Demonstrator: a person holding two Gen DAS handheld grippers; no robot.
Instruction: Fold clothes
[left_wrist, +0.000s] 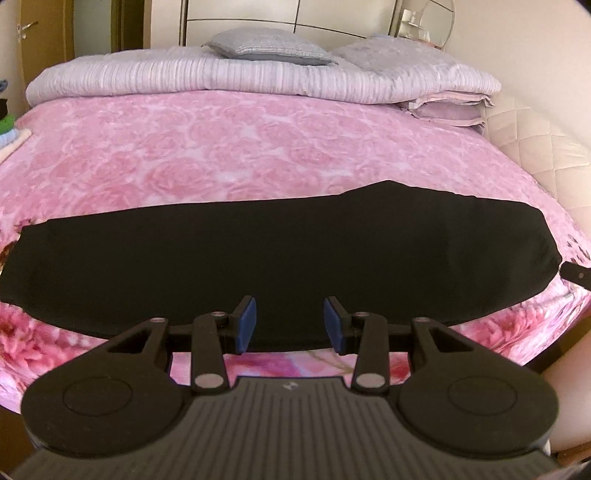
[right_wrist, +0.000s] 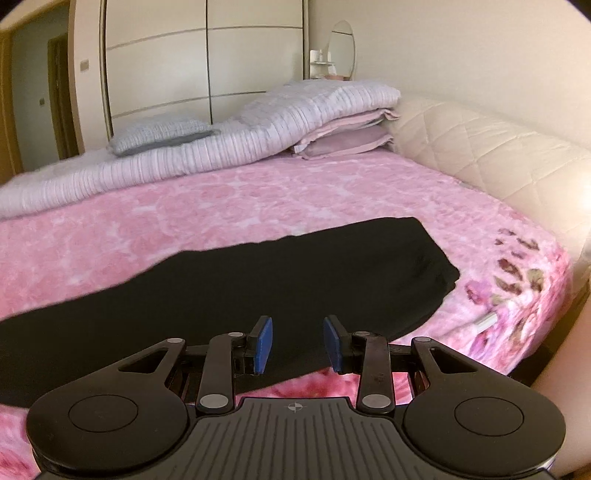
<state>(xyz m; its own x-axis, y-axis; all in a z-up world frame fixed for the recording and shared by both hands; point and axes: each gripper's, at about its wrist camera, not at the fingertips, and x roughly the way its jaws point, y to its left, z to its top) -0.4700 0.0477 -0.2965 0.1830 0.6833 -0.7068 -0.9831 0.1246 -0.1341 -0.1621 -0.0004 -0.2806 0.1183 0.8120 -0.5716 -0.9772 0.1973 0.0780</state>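
We see a black garment (left_wrist: 280, 258) lying flat as a long folded band across the near part of a bed covered in a pink rose-patterned blanket (left_wrist: 207, 147). Its near edge runs just beyond the blue pads of both tools.

The left gripper (left_wrist: 289, 323) hangs over that near edge with its jaws spread apart and nothing between them; black cloth fills the gap behind the pads. The right gripper (right_wrist: 297, 343) stands the same way, jaws parted and empty, above the near edge towards the garment's right end. Whether either set of pads touches the fabric we cannot tell.

The left wrist view takes in the whole band, from its left end at the picture's edge to its rounded right end, plus a dark part of the other tool at the far right and a stack of folded clothes (left_wrist: 9, 131) at the left margin. The right wrist view shows only the garment's right portion, but also the quilted cream headboard (right_wrist: 480, 155), the wardrobe doors (right_wrist: 207, 62) and an oval mirror (right_wrist: 341, 48). Both show the striped lilac duvet (left_wrist: 221, 77) with a grey cushion (left_wrist: 271, 48) on it.
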